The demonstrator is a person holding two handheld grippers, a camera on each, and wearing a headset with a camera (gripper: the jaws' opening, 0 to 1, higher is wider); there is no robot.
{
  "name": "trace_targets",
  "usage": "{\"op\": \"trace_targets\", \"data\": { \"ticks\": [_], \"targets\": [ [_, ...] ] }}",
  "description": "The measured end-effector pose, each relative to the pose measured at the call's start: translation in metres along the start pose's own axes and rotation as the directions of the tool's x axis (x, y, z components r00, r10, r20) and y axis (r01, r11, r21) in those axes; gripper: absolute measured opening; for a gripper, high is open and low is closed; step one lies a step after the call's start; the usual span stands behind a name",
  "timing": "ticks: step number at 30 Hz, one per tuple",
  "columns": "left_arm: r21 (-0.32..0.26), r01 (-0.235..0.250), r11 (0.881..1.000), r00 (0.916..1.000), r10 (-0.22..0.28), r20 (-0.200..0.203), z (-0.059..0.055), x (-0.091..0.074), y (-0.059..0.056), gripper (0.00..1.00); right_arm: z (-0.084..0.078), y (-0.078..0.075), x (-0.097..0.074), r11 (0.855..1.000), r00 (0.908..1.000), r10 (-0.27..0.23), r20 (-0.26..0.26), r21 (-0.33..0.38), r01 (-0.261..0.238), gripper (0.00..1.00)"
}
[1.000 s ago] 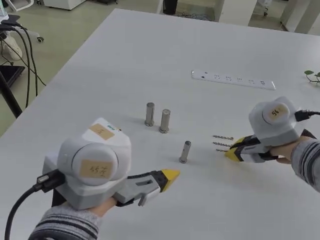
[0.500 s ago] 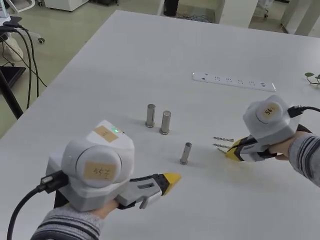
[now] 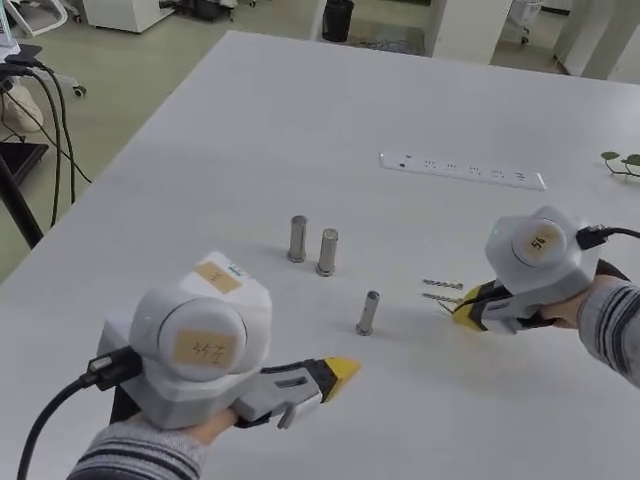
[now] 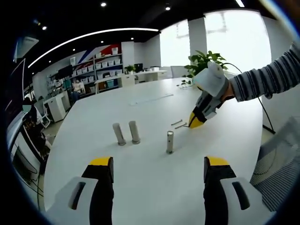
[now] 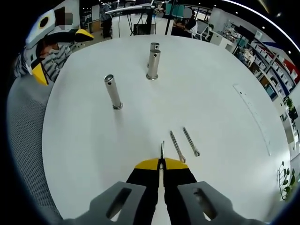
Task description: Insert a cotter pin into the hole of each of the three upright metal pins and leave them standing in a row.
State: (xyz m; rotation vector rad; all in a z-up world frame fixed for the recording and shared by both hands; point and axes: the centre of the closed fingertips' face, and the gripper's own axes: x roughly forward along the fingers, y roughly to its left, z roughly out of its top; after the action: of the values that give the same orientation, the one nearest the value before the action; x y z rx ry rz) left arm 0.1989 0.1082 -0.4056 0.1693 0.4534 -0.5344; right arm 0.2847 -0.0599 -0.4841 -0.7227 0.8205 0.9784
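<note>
**Right claw pinches 1 cotter pin; 3 metal pins stand bare**

On the white table (image 3: 250,130) 3 metal pins stand upright. In the head view 2 of them, the far-left pin (image 3: 298,239) and the pin beside it (image 3: 327,252), stand close together but apart. The third pin (image 3: 368,313) stands alone, nearer the person and to the right, so the 3 do not form a straight row. In the right gripper view the hole near the top of the lone pin shows nothing through it. The holes of the other 2 are too small to judge.

The right gripper (image 5: 161,164) is low over the table to the right of the lone pin. Its jaws are pressed together on the held cotter pin (image 5: 162,149), whose thin end juts forward from the yellow tips. Whether that end touches the table cannot be told. Just beyond the tips 2 loose cotter pins (image 5: 177,146) lie flat, side by side and nearly parallel.

The left gripper (image 4: 158,164) hangs nearer the person, left of the lone pin. Its jaws are spread wide and hold nothing, and its view looks across at the 3 pins.

A white power strip (image 3: 462,171) lies farther back on the table. Some green leaves (image 3: 625,160) show at the right edge.
</note>
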Motion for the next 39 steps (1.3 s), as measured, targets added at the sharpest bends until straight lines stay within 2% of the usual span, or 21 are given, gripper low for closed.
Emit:
{"op": "trace_targets", "data": {
  "ticks": [8, 14, 18, 24, 26, 34, 39],
  "targets": [
    [0.003, 0.024, 1.0, 0.9997, -0.024, 0.007, 0.002, 0.001, -0.005, 0.73, 0.013, 0.014, -0.011, 0.997, 0.9989, -0.001, 0.047, -0.077, 0.005, 0.0],
    [0.001, 0.071, 0.997, 0.9971, -0.071, 0.025, 0.003, 0.001, -0.014, 0.63, 0.028, 0.034, -0.019, 0.984, 0.9947, 0.013, 0.102, -0.178, 0.005, 0.0],
    [-0.002, 0.101, 0.995, 0.9944, -0.101, 0.031, 0.003, 0.002, -0.02, 0.59, 0.034, 0.049, -0.025, 0.978, 0.9916, 0.03, 0.126, -0.211, -0.002, 0.0],
    [-0.012, 0.152, 0.988, 0.988, -0.151, 0.032, 0.002, 0.003, -0.03, 0.5, 0.043, 0.071, -0.032, 0.955, 0.9873, 0.051, 0.151, -0.297, -0.004, 0.0],
    [-0.018, 0.17, 0.985, 0.9851, -0.169, 0.031, 0.001, 0.003, -0.034, 0.46, 0.047, 0.077, -0.034, 0.943, 0.9845, 0.056, 0.166, -0.332, 0.002, 0.0],
    [-0.076, 0.26, 0.963, 0.9654, -0.257, 0.044, 0.001, 0.004, -0.049, 0.35, 0.056, 0.105, -0.036, 0.901, 0.9786, 0.091, 0.184, -0.433, -0.003, 0.0],
    [-0.119, 0.296, 0.948, 0.955, -0.293, 0.048, 0.0, 0.003, -0.054, 0.25, 0.066, 0.12, -0.04, 0.877, 0.9708, 0.114, 0.211, -0.48, 0.002, 0.0]
  ]
}}
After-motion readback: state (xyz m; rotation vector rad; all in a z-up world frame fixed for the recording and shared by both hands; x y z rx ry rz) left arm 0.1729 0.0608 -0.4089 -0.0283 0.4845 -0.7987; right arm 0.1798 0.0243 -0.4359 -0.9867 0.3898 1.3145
